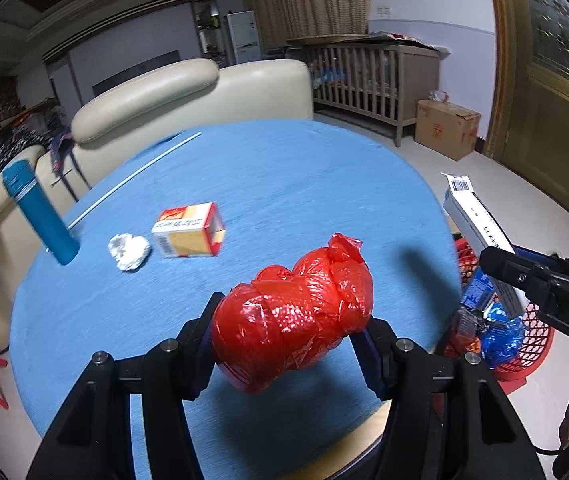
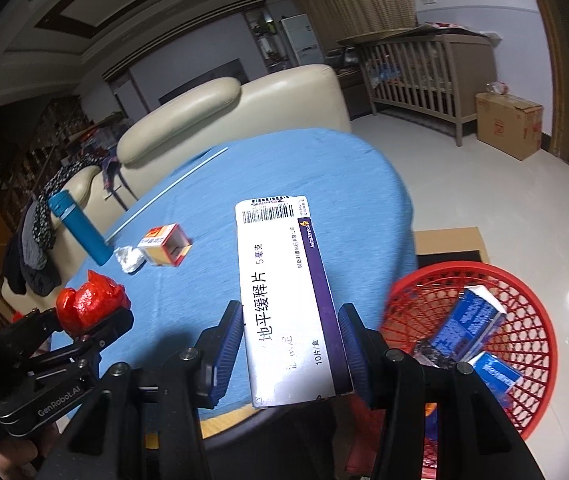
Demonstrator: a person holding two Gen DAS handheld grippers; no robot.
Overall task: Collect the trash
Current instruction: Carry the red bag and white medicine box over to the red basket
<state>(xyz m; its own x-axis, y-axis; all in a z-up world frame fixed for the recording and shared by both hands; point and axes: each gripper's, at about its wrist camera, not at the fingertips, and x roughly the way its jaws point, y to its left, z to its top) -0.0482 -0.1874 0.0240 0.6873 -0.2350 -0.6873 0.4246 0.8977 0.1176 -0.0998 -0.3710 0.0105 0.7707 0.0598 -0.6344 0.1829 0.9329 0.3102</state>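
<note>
1. Left wrist view: the red mesh basket (image 1: 524,344) sits on the floor to the right of the fingers, past the table edge, and holds blue packets (image 1: 500,332) and a small blue box.
2. The left gripper (image 1: 290,340) is clamped on a crumpled red plastic bag (image 1: 296,316), a shiny wad bulging out between both pads and held above the blue tablecloth (image 1: 284,184).
3. Ahead and left of the fingers lie an orange-and-white carton (image 1: 188,231), a ball of white paper (image 1: 129,251) just beside it, a blue bottle (image 1: 40,213) and a thin white rod (image 1: 136,178). The right gripper enters at the right, carrying a white box.
4. Right wrist view: the basket (image 2: 532,360) lies right of the fingers, blue packets (image 2: 468,328) inside it.
5. The right gripper (image 2: 292,340) grips a long white-and-purple medicine box (image 2: 284,288), barcode end pointing away, over the table's near edge.
6. Far to the left of the fingers, the left gripper (image 2: 84,322) holds the red bag (image 2: 92,304); the carton (image 2: 166,245), paper (image 2: 129,259) and bottle (image 2: 80,228) lie beyond.
</note>
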